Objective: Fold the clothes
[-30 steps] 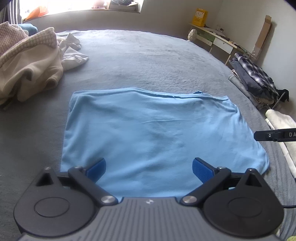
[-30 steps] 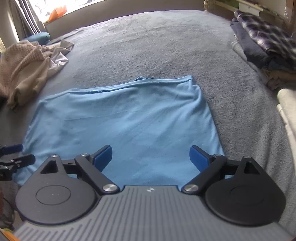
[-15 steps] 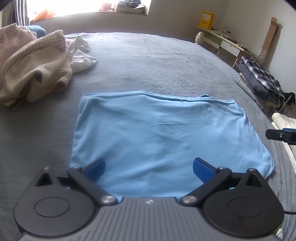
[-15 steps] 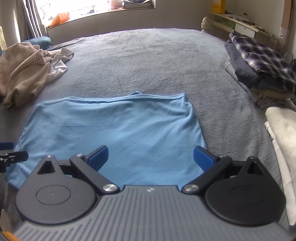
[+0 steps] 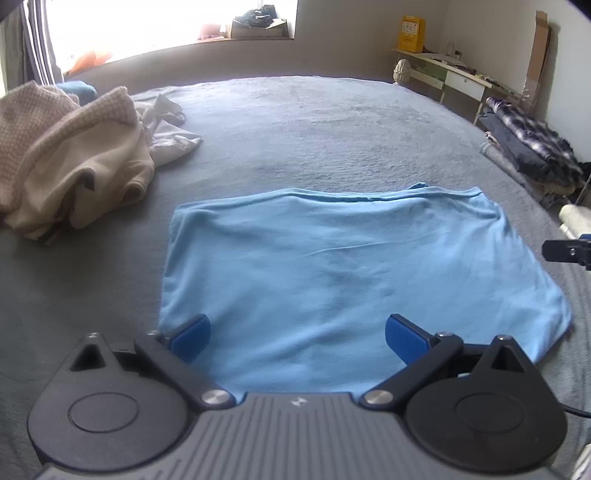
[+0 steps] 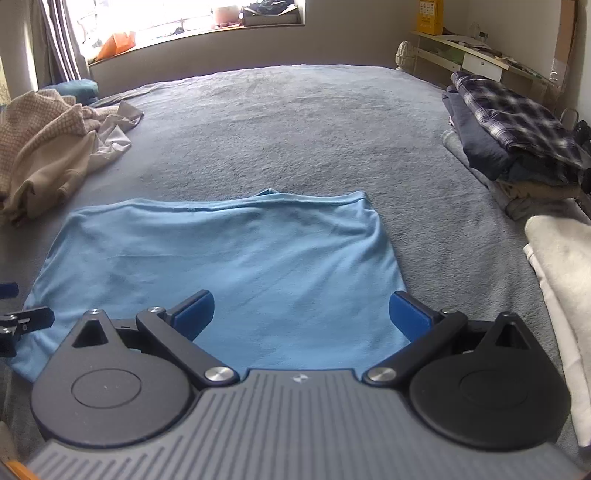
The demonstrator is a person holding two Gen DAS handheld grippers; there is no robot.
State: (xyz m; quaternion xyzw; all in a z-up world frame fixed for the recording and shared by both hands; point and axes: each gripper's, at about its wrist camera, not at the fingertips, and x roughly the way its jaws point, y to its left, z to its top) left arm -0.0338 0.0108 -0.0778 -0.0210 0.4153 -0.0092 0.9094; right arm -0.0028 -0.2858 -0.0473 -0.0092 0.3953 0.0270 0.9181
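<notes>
Backing off from the light blue T-shirt, both tools had risen, bringing more of the grey bed into view; judging by that, one fold was done. Each hand-held gripper, left and right, stood wide apart and empty over the shirt's near edge. Unfolded clothes waited at the far left.

You get no readable text in either view. The yellow box on the desk beside the grey bed has a printed label, but it is too small and blurred to read. A small pale logo mark sits on each gripper body, near the bed's near edge; it carries no letters or numbers.
</notes>
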